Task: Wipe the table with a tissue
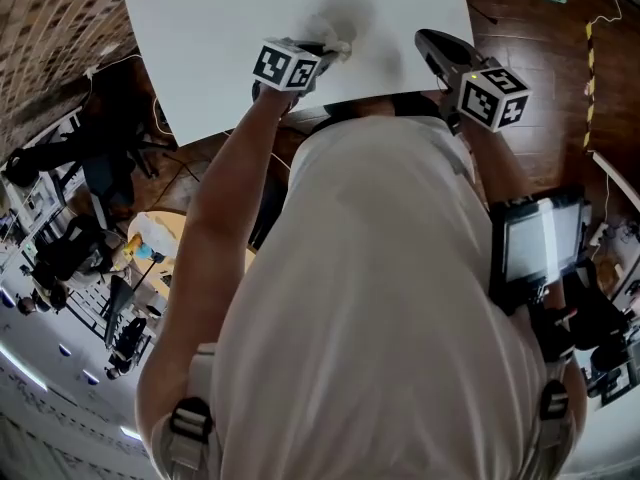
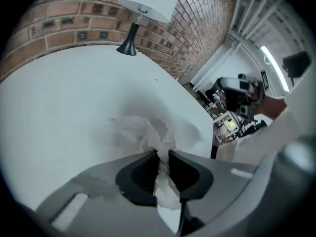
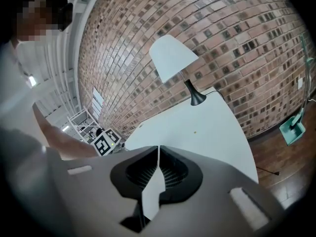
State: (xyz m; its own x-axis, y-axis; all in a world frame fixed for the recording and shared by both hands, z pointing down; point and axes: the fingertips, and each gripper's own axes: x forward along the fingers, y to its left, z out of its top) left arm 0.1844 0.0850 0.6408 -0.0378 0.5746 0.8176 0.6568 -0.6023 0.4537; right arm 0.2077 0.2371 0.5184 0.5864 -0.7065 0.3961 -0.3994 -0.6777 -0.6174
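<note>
The left hand-held gripper [image 2: 163, 154] is clenched on a crumpled white tissue [image 2: 140, 131]. Its jaws pinch the tissue's gathered middle, and the loose folds fan out ahead of the tips onto the white tabletop [image 1: 230, 38]. In the head view the tissue sits near the tabletop's near edge, roughly midway along it, with this hand-held gripper angled steeply down at it.

The right hand-held gripper [image 3: 157, 149] is clenched with nothing in it: its jaws meet at the tips. It is over the near right part of the tabletop, apart from the tissue and pointing across the surface.

A lamp [image 3: 174, 58] with a white shade and black base stands at the tabletop's far side, by a brick wall [image 3: 222, 28].
</note>
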